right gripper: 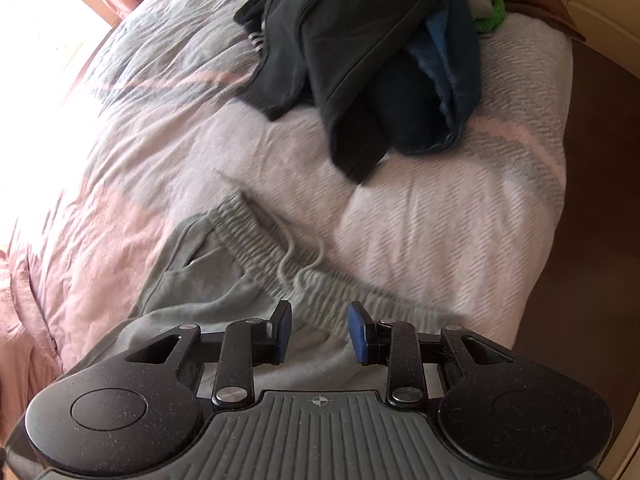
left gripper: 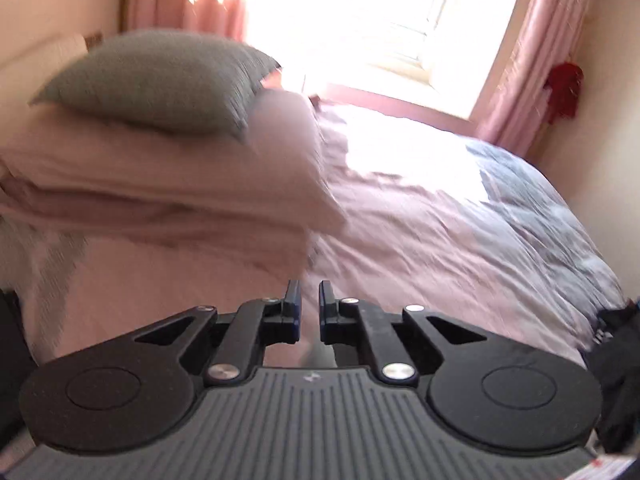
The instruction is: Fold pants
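Observation:
Grey sweatpants (right gripper: 208,280) lie crumpled on the bed, their ribbed waistband (right gripper: 256,236) and drawstring (right gripper: 288,264) running diagonally toward my right gripper (right gripper: 320,330). That gripper hovers just over the waistband, open, with fabric showing below the gap and nothing pinched. My left gripper (left gripper: 310,308) is up over the pink bedspread (left gripper: 420,240), pointing toward the pillows. Its jaws stand nearly together with only a slim gap, and they hold nothing. The pants do not show in the left wrist view.
A heap of dark clothes (right gripper: 360,60) with blue and green pieces sits at the far end of the bed, and its edge shows as dark clothes (left gripper: 616,344). A grey pillow (left gripper: 160,80) rests on stacked pink bedding (left gripper: 160,184). Brown floor (right gripper: 592,200) lies right of the bed.

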`<state>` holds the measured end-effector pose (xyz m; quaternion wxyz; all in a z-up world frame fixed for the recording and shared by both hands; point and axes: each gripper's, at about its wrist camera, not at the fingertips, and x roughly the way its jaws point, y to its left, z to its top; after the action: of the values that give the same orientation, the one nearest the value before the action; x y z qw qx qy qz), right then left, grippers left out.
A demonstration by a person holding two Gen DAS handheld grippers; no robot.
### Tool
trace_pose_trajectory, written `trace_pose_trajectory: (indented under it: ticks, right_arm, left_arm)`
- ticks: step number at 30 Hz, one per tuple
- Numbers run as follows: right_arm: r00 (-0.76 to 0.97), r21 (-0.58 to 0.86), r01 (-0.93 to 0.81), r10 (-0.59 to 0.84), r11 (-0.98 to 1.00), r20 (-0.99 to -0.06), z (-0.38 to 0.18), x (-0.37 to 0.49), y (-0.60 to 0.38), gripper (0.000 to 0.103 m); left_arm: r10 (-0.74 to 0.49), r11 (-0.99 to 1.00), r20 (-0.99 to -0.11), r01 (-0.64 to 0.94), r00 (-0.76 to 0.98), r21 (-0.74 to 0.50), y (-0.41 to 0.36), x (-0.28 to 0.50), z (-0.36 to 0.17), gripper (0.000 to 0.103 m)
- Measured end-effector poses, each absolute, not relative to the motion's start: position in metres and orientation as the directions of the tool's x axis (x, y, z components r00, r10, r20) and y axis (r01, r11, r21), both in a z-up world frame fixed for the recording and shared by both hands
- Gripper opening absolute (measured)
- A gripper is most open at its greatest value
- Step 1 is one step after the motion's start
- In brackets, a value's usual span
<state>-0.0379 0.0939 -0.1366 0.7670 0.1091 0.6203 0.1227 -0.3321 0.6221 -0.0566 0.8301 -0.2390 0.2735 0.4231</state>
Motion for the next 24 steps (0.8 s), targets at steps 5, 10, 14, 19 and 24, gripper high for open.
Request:
trace_pose_trajectory:
  ticks: [5, 10, 14, 19, 24]
  right_arm:
    - [0.168, 0.336, -0.096, 0.348, 0.937, -0.922, -0.141, -0.065, 0.122, 0.028]
    - [0.146, 0.308, -0.104, 0.32, 0.946, -0.936, -0.145, -0.086, 0.132, 0.028]
    - [0.129, 0.256, -0.095, 0.267, 0.962, -0.955, -0.148, -0.098, 0.133, 0.028]
    - [0.119, 0.19, -0.122, 0.204, 0.974, -0.972, -0.15, -0.111, 0.14, 0.029]
    - [0.104, 0.134, -0.162, 0.152, 0.978, -0.983, -0.158, -0.13, 0.155, 0.029]
  left_arm:
    - [0.634, 0.432, -0.702, -0.901, 0.324, -0.026, 0.677, -0.352, -0.06, 0.045]
    - [0.484, 0.4, -0.823, -0.912, 0.297, -0.094, 0.664, -0.4, -0.147, 0.058]
    - [0.382, 0.387, -0.895, -0.919, 0.232, -0.073, 0.636, -0.433, -0.221, 0.061]
    - [0.417, 0.432, -0.898, -0.9, 0.138, 0.063, 0.647, -0.443, -0.272, 0.077]
    - [0.443, 0.454, -0.885, -0.887, 0.143, 0.083, 0.686, -0.437, -0.303, 0.08]
